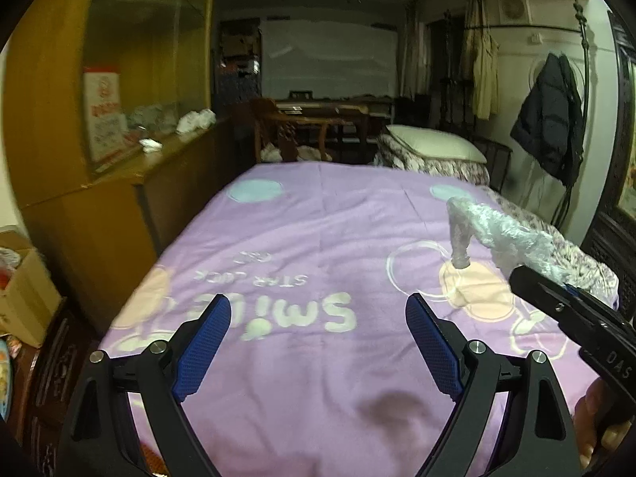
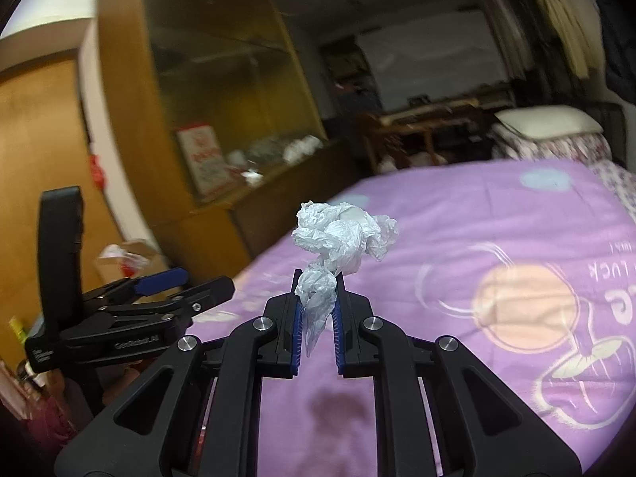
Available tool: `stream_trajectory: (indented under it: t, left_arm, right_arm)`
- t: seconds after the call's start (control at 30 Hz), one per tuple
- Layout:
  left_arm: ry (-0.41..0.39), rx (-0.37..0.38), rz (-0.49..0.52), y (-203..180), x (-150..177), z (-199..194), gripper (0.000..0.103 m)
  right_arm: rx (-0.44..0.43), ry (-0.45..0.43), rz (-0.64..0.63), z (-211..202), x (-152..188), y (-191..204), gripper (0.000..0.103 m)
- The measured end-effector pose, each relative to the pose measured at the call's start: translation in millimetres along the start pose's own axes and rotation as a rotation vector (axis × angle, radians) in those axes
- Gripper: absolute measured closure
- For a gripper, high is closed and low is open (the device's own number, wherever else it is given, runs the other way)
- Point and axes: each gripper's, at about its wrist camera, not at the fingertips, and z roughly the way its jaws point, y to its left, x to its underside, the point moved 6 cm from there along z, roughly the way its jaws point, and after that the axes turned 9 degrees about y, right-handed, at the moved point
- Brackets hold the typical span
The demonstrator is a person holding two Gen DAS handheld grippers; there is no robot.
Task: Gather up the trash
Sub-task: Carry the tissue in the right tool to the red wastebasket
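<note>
A lived-in home bedroom. Bed under a purple fleece cartoon-print blanket [image 1: 318, 262] filling the middle; white pillow [image 1: 433, 141] at one o'clock; glass-fronted wooden cabinet [image 1: 131, 91] at ten; dark padded jacket hanging [image 1: 550, 119] at two; wooden desk [image 1: 330, 111] at twelve.

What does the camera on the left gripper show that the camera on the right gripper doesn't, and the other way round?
Only the left camera shows the open, empty left gripper from behind, and a dark jacket hanging on a rack.

Only the right camera shows the right gripper shut on a crumpled plastic bag from close up, plus an orange door.

Both show the purple bedspread, the pillow, the wooden cabinet, a cardboard box on the floor, and the bag itself.
</note>
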Motion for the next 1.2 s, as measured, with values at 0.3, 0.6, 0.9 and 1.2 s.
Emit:
stream_trajectory:
  t: [0.3,0.6,0.9,1.2]
  left_arm:
    - [-0.083,-0.099,-0.084,72.4,19.7,-123.8,0.015]
    - [-0.038,-0.276,-0.136,160.6,74.4,-181.6,0.014]
    - [0.12,-0.3,-0.349,269.6,143.9,-143.6,0.014]
    - [0.344,-0.251,-0.487,327.5,238.3,-62.1,0.014]
  right_arm:
    - [-0.189,-0.047,-0.182,-40.1,-10.8,114.3,0.089]
    - [-0.368,0.074,-0.348,-10.4,5.3,227.1,0.089]
    - [-0.43,0.345,-0.425,91.2,61.9,288.7,0.089]
    - [-0.378,0.699,-0.401,202.7,150.3,290.5,0.089]
